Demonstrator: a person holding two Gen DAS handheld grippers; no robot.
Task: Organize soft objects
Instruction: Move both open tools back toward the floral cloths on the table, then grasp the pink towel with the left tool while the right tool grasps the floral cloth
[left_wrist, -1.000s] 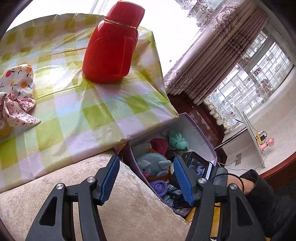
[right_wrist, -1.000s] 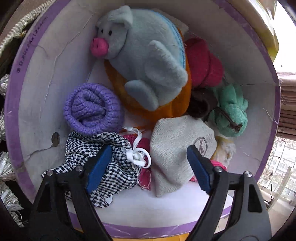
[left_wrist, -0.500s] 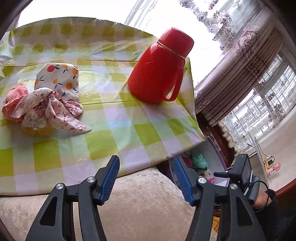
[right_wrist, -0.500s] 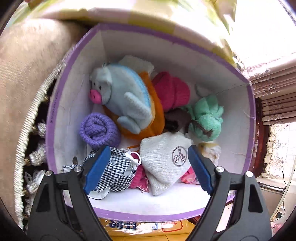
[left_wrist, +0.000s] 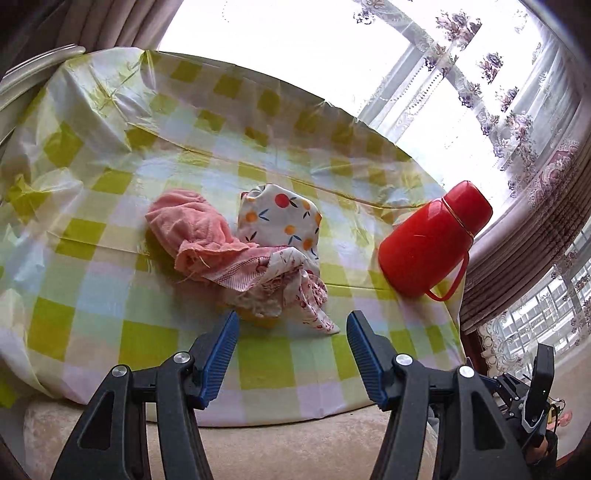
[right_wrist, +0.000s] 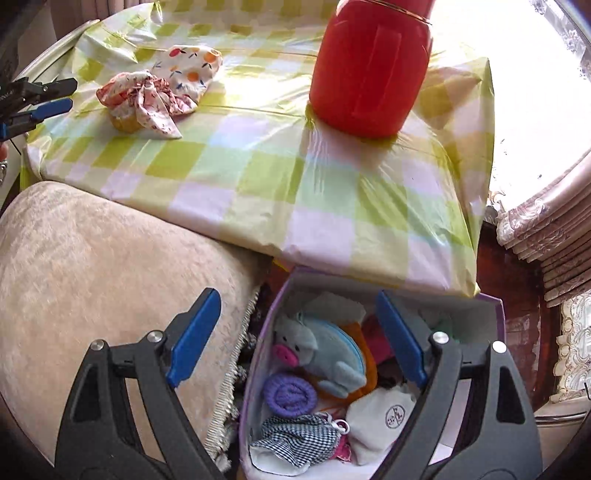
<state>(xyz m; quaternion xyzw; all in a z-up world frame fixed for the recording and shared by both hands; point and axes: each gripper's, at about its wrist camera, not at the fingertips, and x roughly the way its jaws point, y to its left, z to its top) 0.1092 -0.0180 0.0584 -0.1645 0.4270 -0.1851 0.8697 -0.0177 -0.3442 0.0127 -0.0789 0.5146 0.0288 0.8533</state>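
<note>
- Crumpled cloths (left_wrist: 255, 254), terry pink and fruit-printed, lie mid-frame on glossy checked tablecloth (left_wrist: 110, 177).
- My left gripper (left_wrist: 291, 354) gapes empty.
- My right gripper (right_wrist: 297, 339) gapes above the purple-rimmed box (right_wrist: 496, 325).

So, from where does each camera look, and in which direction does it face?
Left wrist: sits on the left gripper, open, faces across the checked tablecloth at the cloth pile and red flask.
Right wrist: sits on the right gripper, open, looks down over the purple box holding the grey pig toy, table beyond.
Shared: both show pile, flask, tablecloth; the right view also shows the left gripper at its left edge.
</note>
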